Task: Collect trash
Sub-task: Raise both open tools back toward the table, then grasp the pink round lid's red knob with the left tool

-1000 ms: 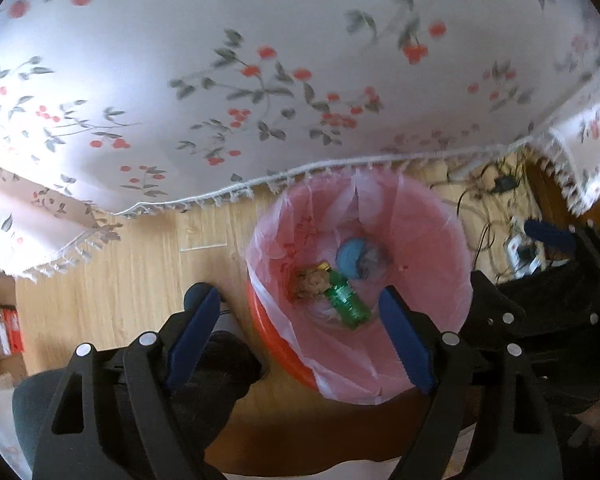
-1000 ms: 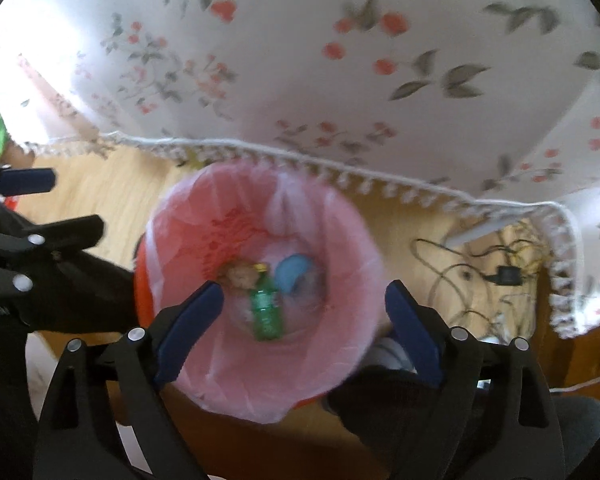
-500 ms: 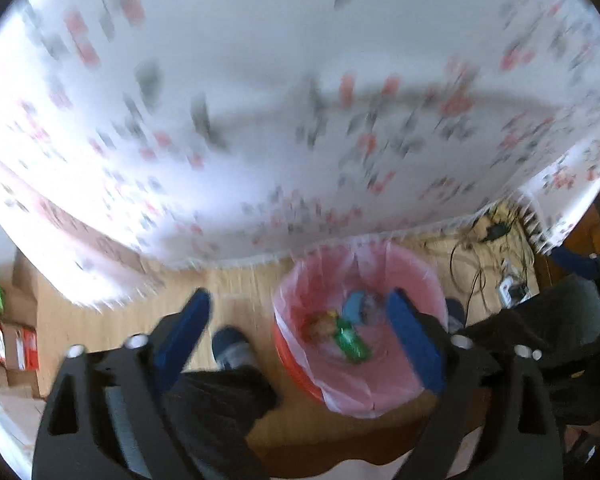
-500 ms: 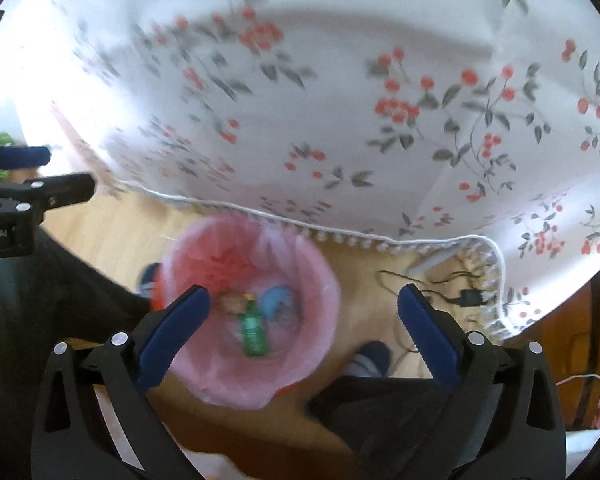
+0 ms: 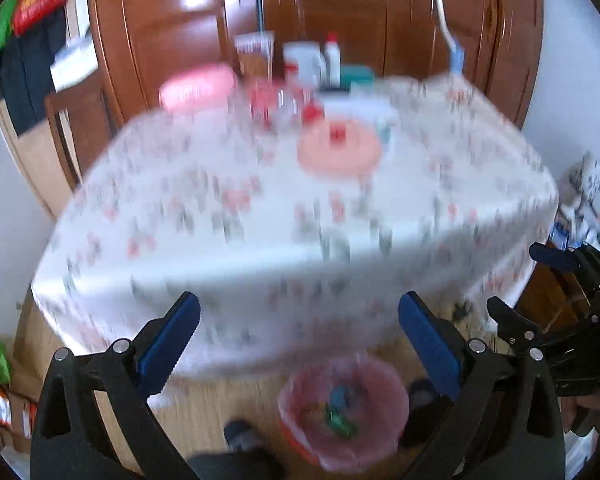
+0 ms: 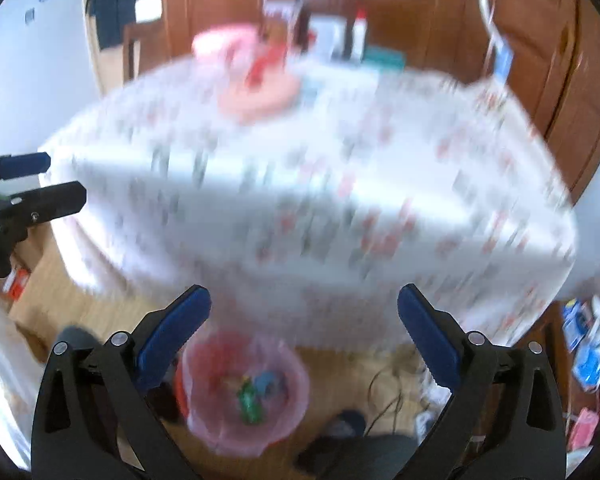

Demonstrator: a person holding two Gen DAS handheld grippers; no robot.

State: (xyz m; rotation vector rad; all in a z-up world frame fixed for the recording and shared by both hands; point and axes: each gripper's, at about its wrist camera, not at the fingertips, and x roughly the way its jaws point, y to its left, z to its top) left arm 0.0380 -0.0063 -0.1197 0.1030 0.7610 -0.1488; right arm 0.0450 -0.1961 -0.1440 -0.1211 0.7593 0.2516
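White tablecloth (image 5: 260, 216) with a repeated small print in red and grey-green, blurred; round pale-pink plate (image 5: 339, 151) on it, carrying a small red object (image 5: 337, 134); pink oblong container (image 5: 198, 87) at the far edge; white bottle with red cap (image 5: 332, 60) beside it; teal box (image 5: 356, 74); reddish-brown wooden panelling (image 5: 340, 8) behind; light wooden floor (image 5: 228, 400); round bin with translucent pink liner over an orange-red body (image 6: 220, 412), holding green and blue items; black gripper arms with blue finger pads (image 5: 168, 340); second set likewise blue (image 6: 174, 330).
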